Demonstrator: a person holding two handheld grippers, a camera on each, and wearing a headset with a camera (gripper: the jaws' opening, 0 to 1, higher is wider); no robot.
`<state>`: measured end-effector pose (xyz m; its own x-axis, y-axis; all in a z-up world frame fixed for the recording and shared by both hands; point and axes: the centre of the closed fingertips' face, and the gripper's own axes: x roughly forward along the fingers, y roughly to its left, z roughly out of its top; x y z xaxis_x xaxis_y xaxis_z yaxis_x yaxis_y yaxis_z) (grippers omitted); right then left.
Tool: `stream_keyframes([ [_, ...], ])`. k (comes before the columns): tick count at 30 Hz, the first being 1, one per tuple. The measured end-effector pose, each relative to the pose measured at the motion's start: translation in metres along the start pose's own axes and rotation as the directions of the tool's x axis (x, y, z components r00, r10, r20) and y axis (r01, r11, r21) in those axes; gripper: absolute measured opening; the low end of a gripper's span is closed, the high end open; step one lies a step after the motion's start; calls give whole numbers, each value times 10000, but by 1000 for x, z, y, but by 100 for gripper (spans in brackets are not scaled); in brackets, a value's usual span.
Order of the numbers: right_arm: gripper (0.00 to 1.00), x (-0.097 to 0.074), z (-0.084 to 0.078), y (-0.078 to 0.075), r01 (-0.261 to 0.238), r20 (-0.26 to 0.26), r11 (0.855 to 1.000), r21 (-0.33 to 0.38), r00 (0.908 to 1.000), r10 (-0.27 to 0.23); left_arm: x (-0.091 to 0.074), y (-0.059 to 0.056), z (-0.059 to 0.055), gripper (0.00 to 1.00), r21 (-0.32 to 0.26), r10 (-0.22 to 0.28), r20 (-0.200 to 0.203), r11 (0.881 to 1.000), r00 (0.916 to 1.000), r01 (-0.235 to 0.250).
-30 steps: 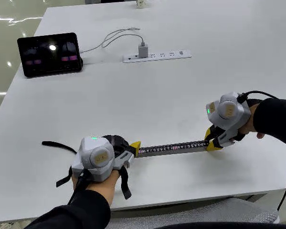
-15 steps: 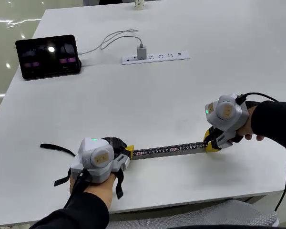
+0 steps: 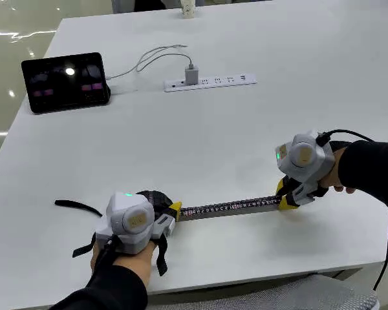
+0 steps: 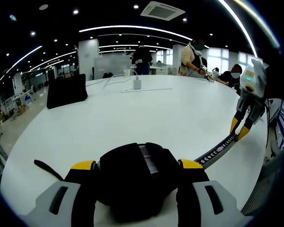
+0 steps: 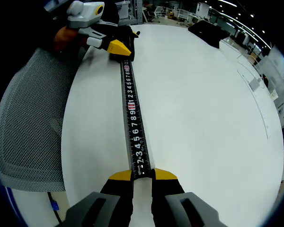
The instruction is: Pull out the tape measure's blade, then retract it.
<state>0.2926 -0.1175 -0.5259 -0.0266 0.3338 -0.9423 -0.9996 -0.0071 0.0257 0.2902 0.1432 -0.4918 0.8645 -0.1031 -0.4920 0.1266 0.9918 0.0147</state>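
The black tape measure (image 3: 152,196) lies at 7 o'clock on the white table (image 3: 246,135) in the head view, clamped between the jaws of the left gripper (image 4: 137,164). Its blade (image 3: 229,207) runs flat toward 3 o'clock, where the right gripper (image 5: 143,174) pinches its end. A tablet (image 3: 66,81) stands at 10 o'clock and a power strip (image 3: 210,81) lies at 12.

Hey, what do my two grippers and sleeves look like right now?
Both the left claw and right claw have grey rounded housings with a green light, black jaws tipped yellow. A black cable trails from the right one. The sleeves are black.
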Motion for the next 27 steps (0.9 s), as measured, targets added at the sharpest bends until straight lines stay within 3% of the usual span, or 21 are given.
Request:
stream_keyframes([
  [3,11,-1,0,0,43,-38,10000,56,10000,-43,0,0,0,64,-28,-3,-7,10000,10000,3],
  [5,11,-1,1,0,118,-35,9988,475,9999,-116,1,0,0,65,-22,-9,10,10000,10000,9],
  [19,11,1,4,-1,193,-389,9993,325,9991,-181,1,1,-1,65,-19,-25,-44,10000,10000,25],
  [27,11,2,5,-1,178,51,9975,679,9998,-182,1,2,-1,65,9,-44,-59,10000,10000,44],
])
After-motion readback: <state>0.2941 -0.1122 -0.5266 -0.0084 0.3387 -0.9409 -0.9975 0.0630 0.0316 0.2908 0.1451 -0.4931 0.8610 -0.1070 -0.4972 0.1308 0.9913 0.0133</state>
